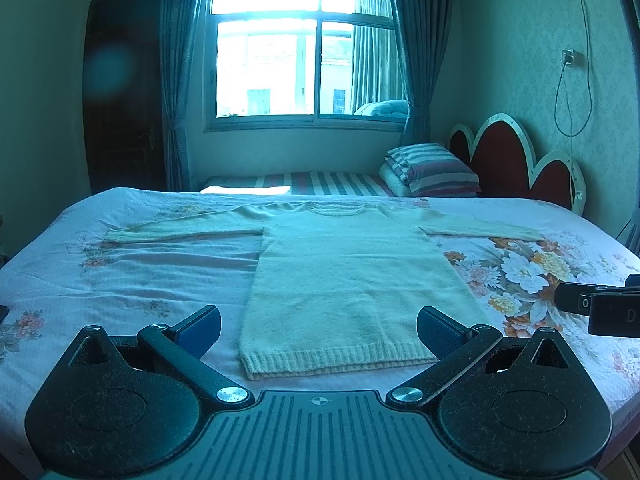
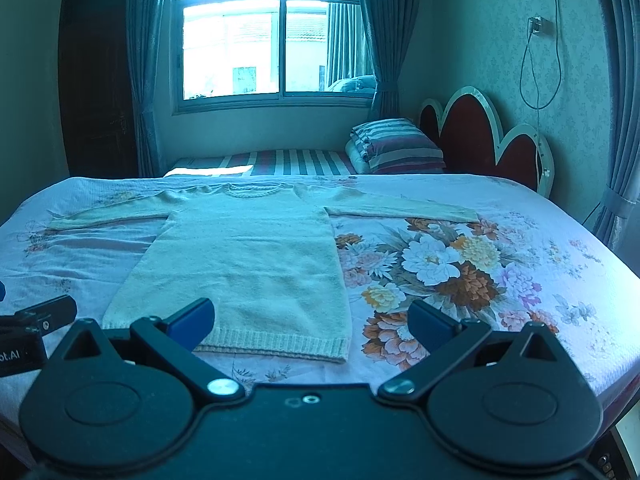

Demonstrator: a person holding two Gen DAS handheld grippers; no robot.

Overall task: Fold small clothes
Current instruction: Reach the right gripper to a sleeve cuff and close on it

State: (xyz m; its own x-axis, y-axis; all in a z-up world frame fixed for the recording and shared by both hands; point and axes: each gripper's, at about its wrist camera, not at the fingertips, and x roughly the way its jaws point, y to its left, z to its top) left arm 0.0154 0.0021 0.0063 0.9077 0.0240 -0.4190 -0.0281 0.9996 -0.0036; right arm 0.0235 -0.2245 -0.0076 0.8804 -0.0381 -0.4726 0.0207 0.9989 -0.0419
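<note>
cream knit sweater (image 1: 352, 276) lies flat on the floral bedspread (image 1: 120, 264), hem just ahead of the left gripper (image 1: 319, 330); right gripper (image 2: 312, 322) hovers over its right hem corner; both jaws wide apart, holding nothing

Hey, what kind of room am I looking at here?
Most likely a home bedroom: a pale sweater lies flat on a bed with a floral sheet, a scalloped headboard with striped bedding beyond, and a curtained window.
</note>
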